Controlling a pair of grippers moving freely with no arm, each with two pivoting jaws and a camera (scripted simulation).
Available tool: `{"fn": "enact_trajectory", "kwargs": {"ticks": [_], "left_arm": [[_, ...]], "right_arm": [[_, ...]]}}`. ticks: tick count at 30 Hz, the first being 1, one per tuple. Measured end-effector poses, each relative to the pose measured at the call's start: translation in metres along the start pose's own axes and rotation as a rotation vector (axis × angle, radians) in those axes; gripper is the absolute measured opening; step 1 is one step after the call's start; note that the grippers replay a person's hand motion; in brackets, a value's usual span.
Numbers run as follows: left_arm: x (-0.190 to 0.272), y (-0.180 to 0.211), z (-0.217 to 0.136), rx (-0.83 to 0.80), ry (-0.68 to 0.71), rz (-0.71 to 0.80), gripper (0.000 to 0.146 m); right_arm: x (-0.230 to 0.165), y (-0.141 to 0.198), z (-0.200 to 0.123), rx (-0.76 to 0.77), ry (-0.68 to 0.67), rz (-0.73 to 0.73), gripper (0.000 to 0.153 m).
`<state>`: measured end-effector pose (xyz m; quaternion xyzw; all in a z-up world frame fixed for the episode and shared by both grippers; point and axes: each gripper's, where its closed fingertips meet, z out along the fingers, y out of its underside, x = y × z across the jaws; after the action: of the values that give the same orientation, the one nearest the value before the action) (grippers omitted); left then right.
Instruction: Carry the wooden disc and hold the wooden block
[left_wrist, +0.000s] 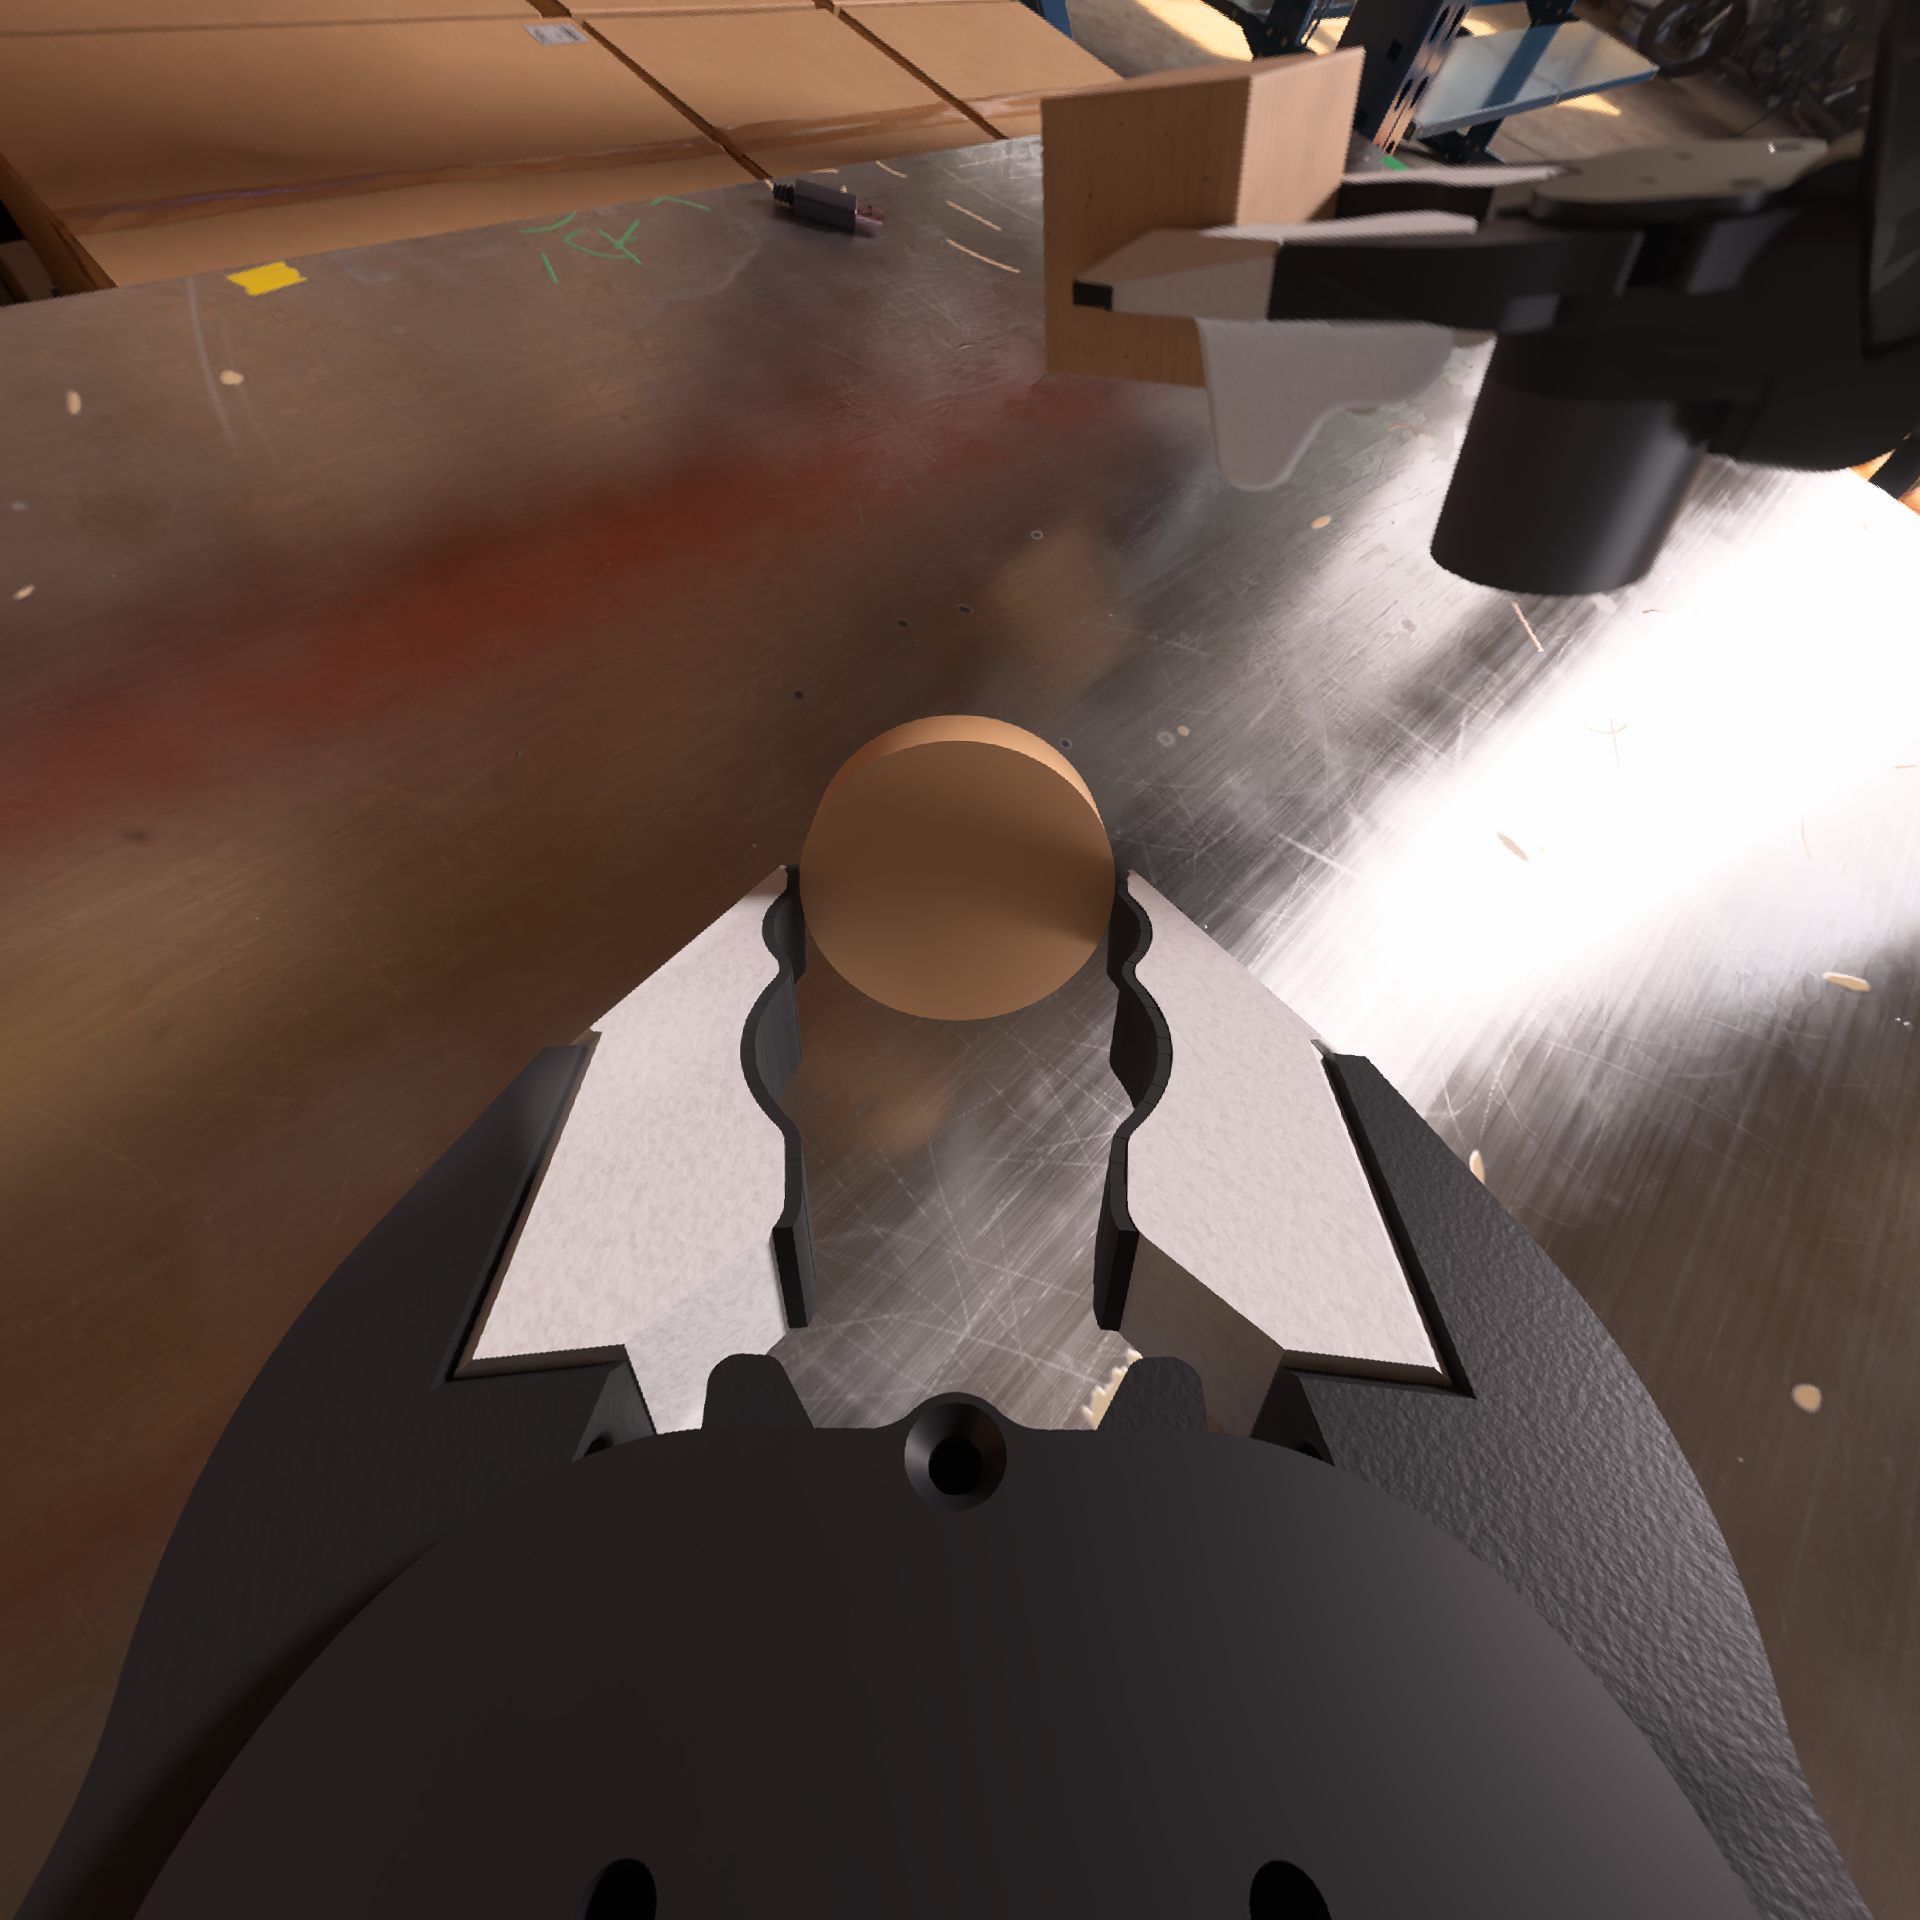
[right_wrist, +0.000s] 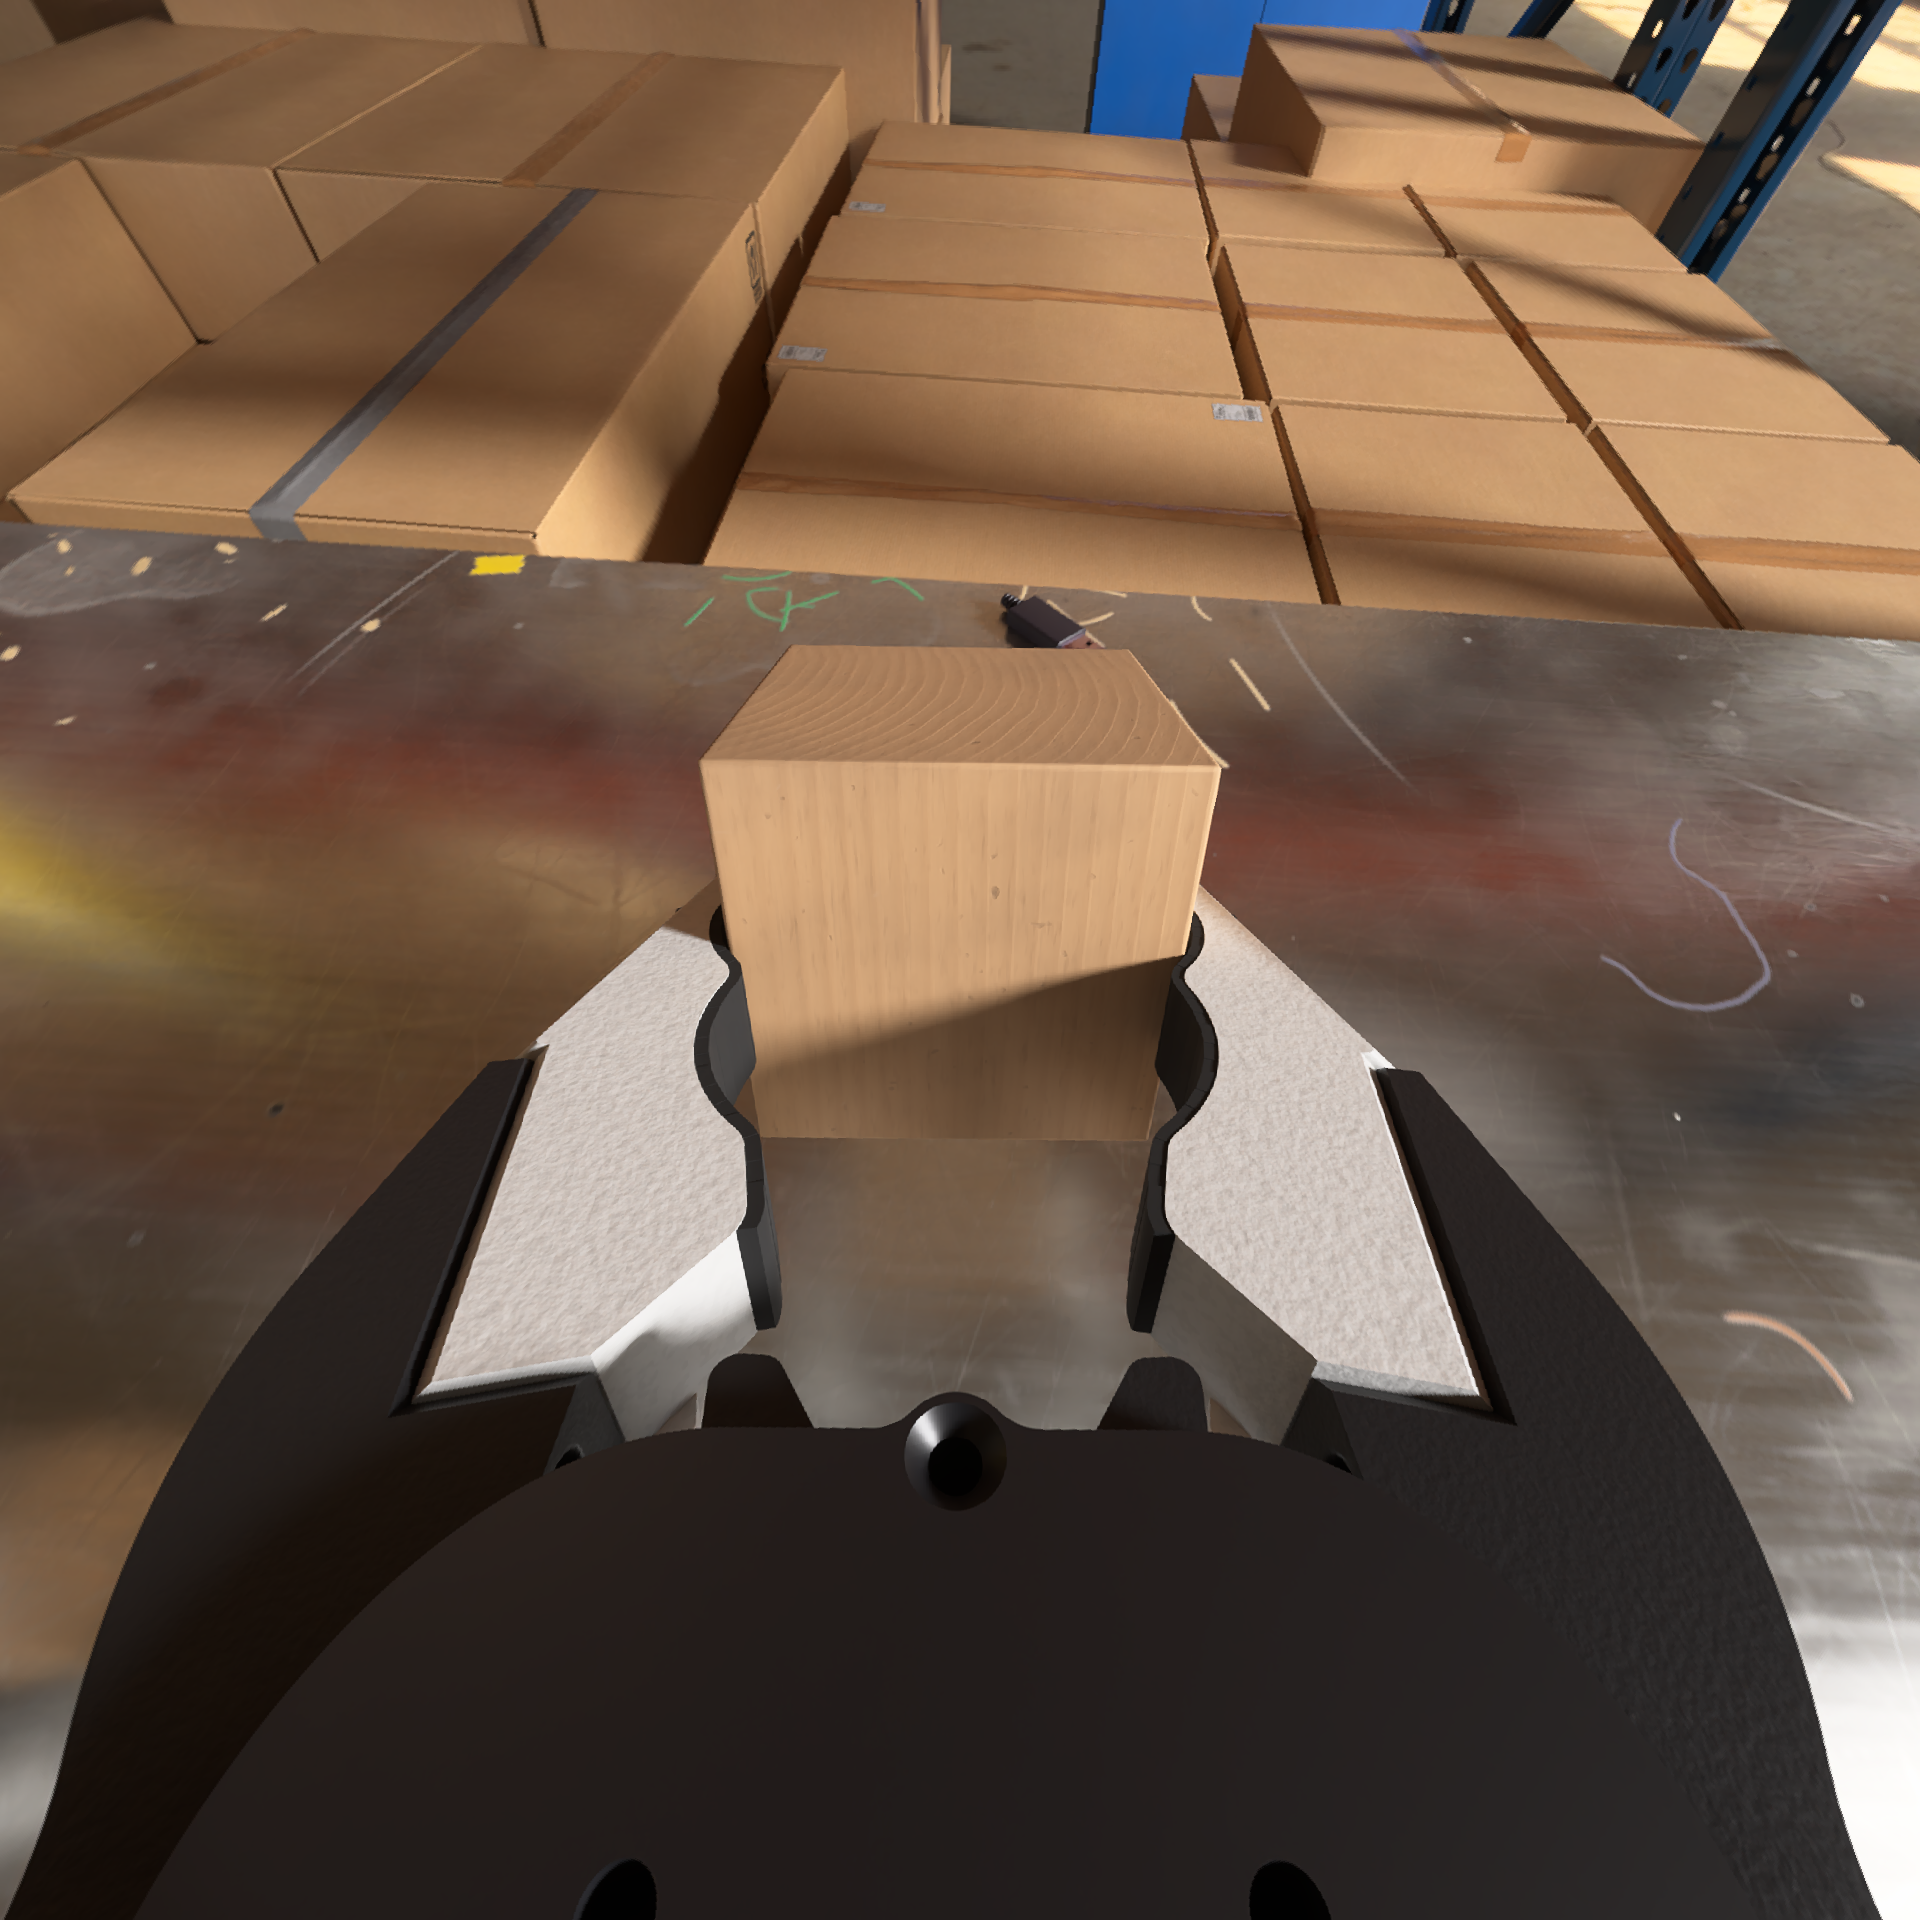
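My left gripper (left_wrist: 956, 894) is shut on the wooden disc (left_wrist: 951, 883), a round brown disc held on edge between the fingertips above the scratched metal table (left_wrist: 520, 623). My right gripper (right_wrist: 956, 935) is shut on the wooden block (right_wrist: 956, 904), a light wood cube with grain rings on top, held clear of the table. In the left wrist view the right gripper (left_wrist: 1101, 291) shows at the upper right, holding the block (left_wrist: 1164, 187) in the air.
Cardboard boxes (right_wrist: 987, 416) are stacked beyond the table's far edge, with blue racking (right_wrist: 1766, 135) at the back right. A small dark plug-like object (right_wrist: 1044, 623) and a yellow tape patch (right_wrist: 499, 566) lie near the far edge.
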<state>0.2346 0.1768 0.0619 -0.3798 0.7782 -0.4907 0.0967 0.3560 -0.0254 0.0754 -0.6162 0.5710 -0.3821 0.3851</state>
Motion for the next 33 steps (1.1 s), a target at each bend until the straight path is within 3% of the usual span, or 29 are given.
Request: {"fn": "enact_trajectory", "kwargs": {"ticks": [6,17,22,24,28,33], "left_arm": [[0.004,0.001,0.001,-0.004,0.034,-0.038,0.059],[0.014,0.005,0.001,-0.036,0.049,-0.041,0.059],[0.021,-0.035,-0.028,0.036,0.114,-0.173,0.059],[0.001,-0.058,-0.044,-0.002,0.052,-0.167,0.059],[-0.071,-0.094,-0.06,-0.193,-0.199,-0.118,0.059],[-0.158,-0.105,-0.026,-0.449,-0.307,-0.22,0.059]], "right_arm": [[-0.011,0.014,-0.028,0.009,-0.012,-0.022,0.079],[-0.009,0.02,-0.026,0.022,-0.011,-0.042,0.079],[-0.008,0.019,-0.026,0.02,-0.02,-0.041,0.079],[-0.009,0.019,-0.026,0.021,-0.022,-0.034,0.079],[-0.008,0.02,-0.027,0.021,-0.026,-0.038,0.079],[-0.008,0.021,-0.028,0.021,-0.028,-0.041,0.079]]}}
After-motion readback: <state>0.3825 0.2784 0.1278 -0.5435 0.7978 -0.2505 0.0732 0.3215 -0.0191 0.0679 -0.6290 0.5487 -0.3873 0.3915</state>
